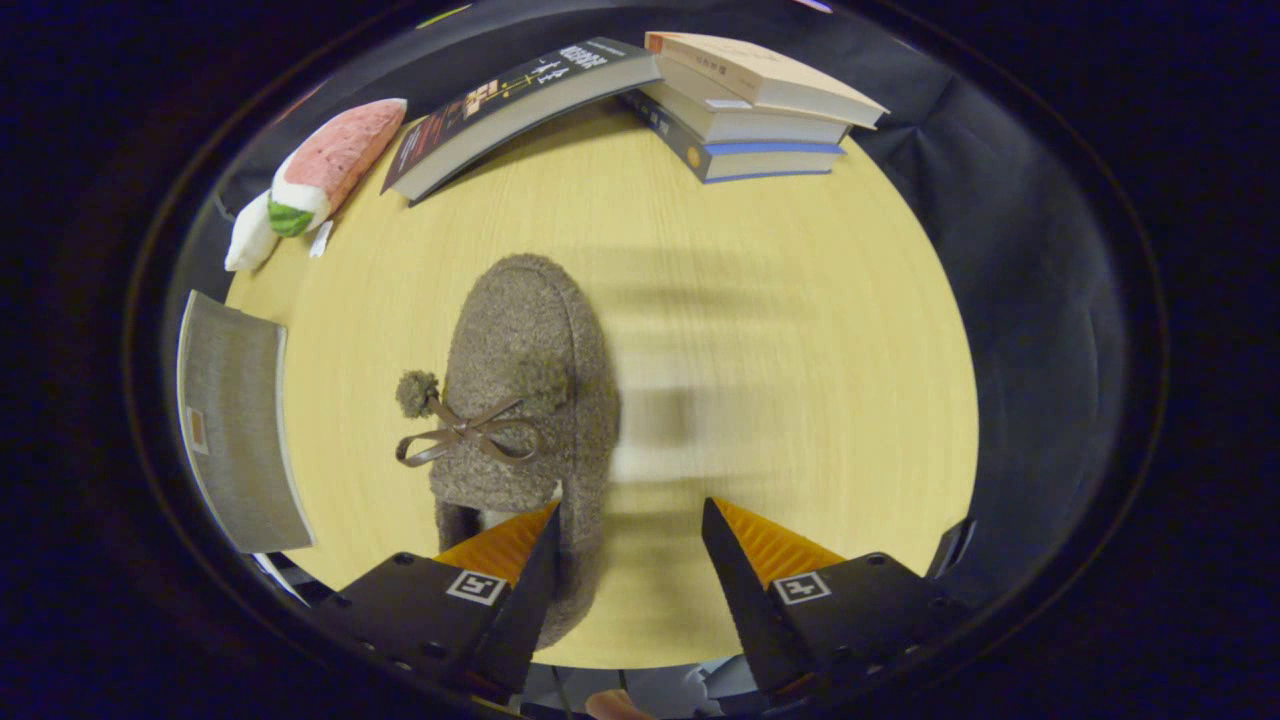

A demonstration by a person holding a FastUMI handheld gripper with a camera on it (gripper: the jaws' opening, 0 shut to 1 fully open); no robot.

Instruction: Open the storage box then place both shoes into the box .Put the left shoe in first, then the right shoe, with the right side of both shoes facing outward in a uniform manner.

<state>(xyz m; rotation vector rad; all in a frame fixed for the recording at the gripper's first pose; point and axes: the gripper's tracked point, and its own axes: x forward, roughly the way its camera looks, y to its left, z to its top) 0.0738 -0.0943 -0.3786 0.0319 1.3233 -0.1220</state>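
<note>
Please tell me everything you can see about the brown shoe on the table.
The shoe is a fuzzy grey-brown slipper, seemingly of woolly fabric, with a thin bow and two pompoms on its top. It lies flat on the table, toe pointing away, heel end by the hand-held gripper. The gripper is open; its left finger overlaps the heel, but contact is unclear.

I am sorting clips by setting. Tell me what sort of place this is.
Likely a staged booth tabletop: a wooden table backed by black cloth, with stacked books, a plush toy and a fuzzy shoe before the open fingers.
</note>
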